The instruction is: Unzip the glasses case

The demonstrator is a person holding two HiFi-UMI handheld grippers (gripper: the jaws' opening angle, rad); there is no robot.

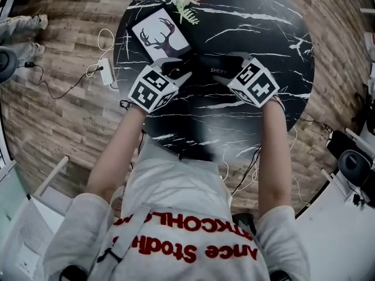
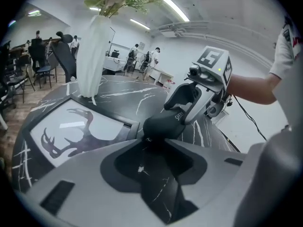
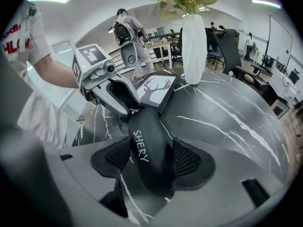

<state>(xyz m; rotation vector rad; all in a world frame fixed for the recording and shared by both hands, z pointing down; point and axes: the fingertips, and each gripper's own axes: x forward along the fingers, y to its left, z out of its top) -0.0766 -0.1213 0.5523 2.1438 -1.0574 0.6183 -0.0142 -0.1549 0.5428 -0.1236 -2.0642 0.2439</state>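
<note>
Where wood floor [image 1: 70, 116] spreads, black table [image 1: 275, 34] (white-veined) bears glasses case [image 1: 211, 68]

There is one case [image 3: 147, 152] and one round worktop [image 1: 258, 37]. There are two grippers, the left gripper [image 1: 179, 69] and the right gripper [image 1: 225, 70], each with one marker cube. There is one deer picture [image 1: 159, 35], one white vase [image 2: 90, 63] and one power strip [image 1: 106, 71] on the floor. Behind are several people and chairs, too small to count.
</note>
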